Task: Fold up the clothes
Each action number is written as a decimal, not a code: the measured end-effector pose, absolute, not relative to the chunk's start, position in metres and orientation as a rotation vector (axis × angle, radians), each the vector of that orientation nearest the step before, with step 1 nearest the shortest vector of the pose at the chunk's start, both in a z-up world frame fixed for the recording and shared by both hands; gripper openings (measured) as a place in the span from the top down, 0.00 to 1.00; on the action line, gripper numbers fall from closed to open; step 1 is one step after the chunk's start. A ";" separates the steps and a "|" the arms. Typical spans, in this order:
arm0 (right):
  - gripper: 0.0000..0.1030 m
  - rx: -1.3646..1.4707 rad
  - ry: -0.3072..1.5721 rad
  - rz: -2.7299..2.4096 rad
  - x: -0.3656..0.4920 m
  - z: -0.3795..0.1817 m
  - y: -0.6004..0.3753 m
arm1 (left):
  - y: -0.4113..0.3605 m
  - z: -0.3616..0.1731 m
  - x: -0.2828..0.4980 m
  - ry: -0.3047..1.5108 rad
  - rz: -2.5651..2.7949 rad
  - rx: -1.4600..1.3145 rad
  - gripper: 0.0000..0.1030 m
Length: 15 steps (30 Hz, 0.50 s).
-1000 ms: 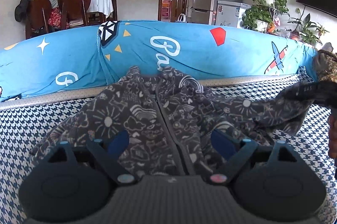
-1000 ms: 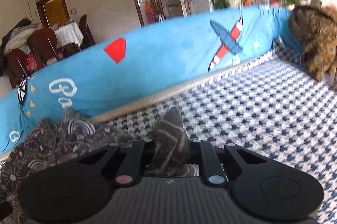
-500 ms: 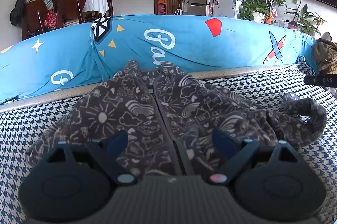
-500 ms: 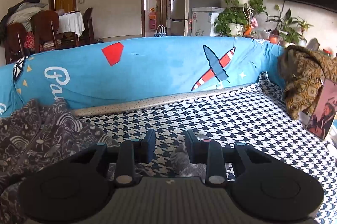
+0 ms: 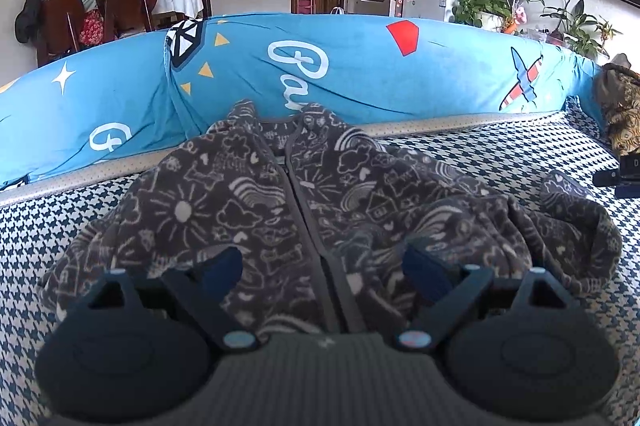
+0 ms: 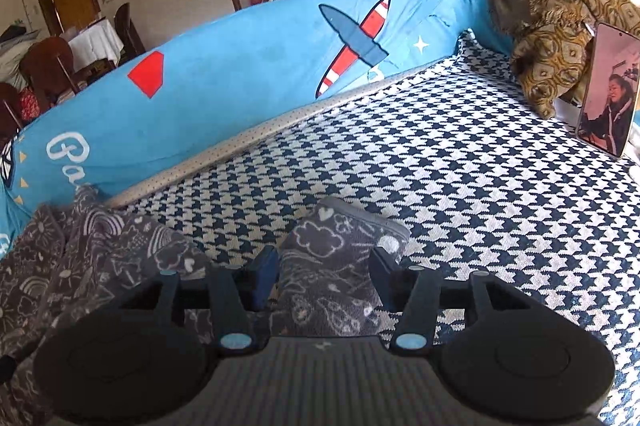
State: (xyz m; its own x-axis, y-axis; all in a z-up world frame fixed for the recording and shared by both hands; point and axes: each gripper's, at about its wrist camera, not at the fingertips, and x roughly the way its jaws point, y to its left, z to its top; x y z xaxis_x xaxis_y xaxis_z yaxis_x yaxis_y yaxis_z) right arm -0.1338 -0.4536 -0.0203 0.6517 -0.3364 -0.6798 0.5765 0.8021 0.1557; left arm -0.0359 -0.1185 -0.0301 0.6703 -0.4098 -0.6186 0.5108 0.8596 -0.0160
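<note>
Jacket [image 5: 280, 209]: 1, under 2 wide-open tools, left [image 5: 324, 266], right [image 6: 324, 266], holding nothing.

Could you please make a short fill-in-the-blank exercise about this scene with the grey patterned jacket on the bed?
1. The jacket lies with its zipper side facing ____.
2. The right gripper has its jaws open around the jacket's ____.
3. The phone leans against a ____ patterned blanket.
4. The long cushion behind the jacket is mostly ____ in colour.

Missing words: up; sleeve; brown; blue
</note>
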 end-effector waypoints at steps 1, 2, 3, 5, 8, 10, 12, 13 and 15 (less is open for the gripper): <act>0.50 0.368 0.702 -0.525 -0.131 -0.024 -0.453 | -0.119 -0.031 -0.036 0.656 -0.521 0.165 0.11; 0.48 0.358 0.721 -0.518 -0.128 -0.027 -0.451 | -0.119 -0.031 -0.036 0.657 -0.521 0.165 0.11; 0.46 0.345 0.735 -0.513 -0.125 -0.030 -0.450 | -0.119 -0.031 -0.036 0.657 -0.521 0.166 0.11; 0.43 0.313 0.755 -0.507 -0.120 -0.036 -0.448 | -0.120 -0.032 -0.036 0.658 -0.521 0.168 0.11; 0.43 0.232 0.769 -0.520 -0.110 -0.046 -0.444 | -0.120 -0.033 -0.036 0.661 -0.520 0.169 0.11; 0.47 0.180 0.783 -0.537 -0.102 -0.054 -0.442 | -0.121 -0.034 -0.035 0.663 -0.519 0.171 0.11; 0.69 0.165 0.798 -0.552 -0.097 -0.060 -0.444 | -0.121 -0.035 -0.035 0.665 -0.518 0.173 0.11; 0.84 0.173 0.803 -0.557 -0.096 -0.061 -0.445 | -0.121 -0.035 -0.035 0.666 -0.518 0.174 0.11; 0.89 0.178 0.774 -0.586 -0.097 -0.057 -0.446 | -0.121 -0.035 -0.034 0.667 -0.518 0.173 0.11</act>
State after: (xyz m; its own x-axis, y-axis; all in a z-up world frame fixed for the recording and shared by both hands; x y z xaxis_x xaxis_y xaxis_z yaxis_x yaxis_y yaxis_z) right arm -0.0970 -0.4463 -0.0566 0.5662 -0.4319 -0.7021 0.5588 0.8272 -0.0583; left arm -0.0343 -0.1208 -0.0349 0.6651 -0.4021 -0.6292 0.5107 0.8597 -0.0096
